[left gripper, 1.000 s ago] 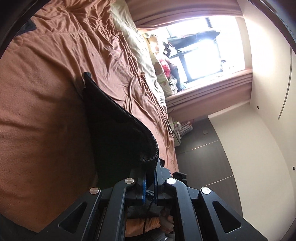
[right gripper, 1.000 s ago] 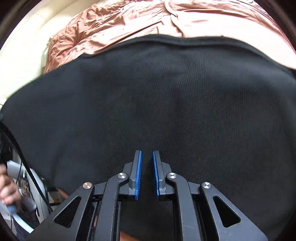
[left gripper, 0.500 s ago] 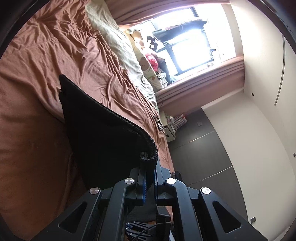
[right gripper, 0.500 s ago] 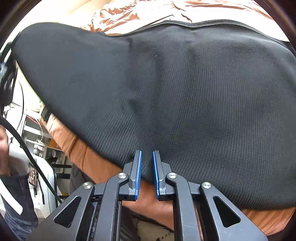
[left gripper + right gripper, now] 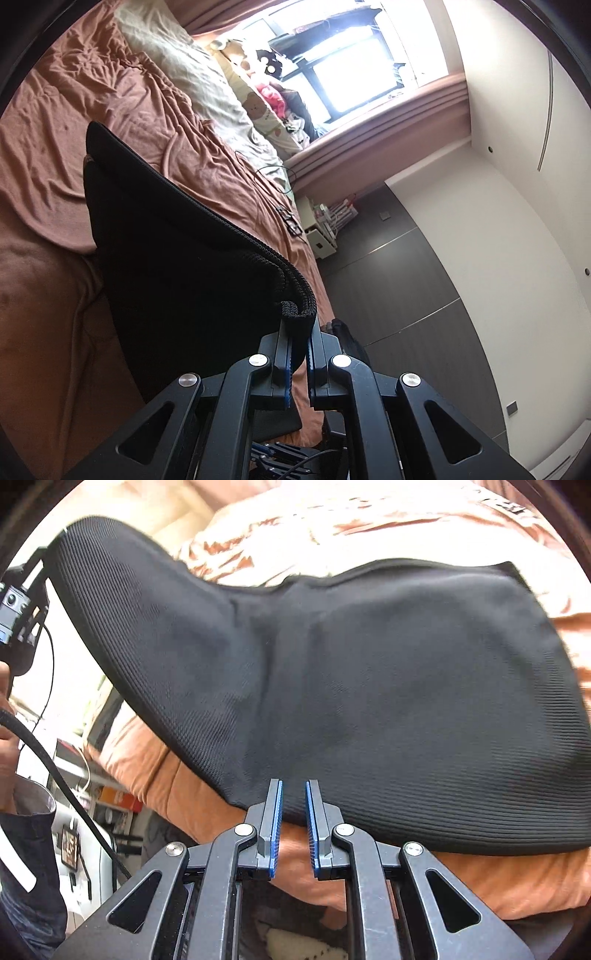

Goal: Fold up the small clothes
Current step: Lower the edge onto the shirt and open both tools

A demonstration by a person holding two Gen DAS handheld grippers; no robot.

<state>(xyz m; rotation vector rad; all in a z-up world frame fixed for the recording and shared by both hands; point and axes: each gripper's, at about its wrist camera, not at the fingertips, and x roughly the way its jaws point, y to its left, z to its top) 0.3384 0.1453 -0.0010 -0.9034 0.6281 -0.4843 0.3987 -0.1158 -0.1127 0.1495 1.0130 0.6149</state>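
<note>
L gripper is clamped on the thick ribbed hem of the black knit garment, pinching a bunched corner between its blue pads. The corner is lifted off the bed, prob. so the fabric hangs taut and can be carried over for a fold. From the pinch the cloth slopes down and away; its far corner lies on the rust-brown bedsheet.

R gripper holds nothing: jaws narrowly apart, w/ only bedsheet visible between them, just at the near edge of the garment. Looks placed to take that edge or pin it, though I can't tell which. In the R wrist view the garment spreads across the bed, right part flat, left part pulled up toward the L gripper at the frame's upper left, near a person's hand and a black cable.

Farther off in the L wrist view: a cream blanket, plush toys by the bright window, pink curtain folds below it.
</note>
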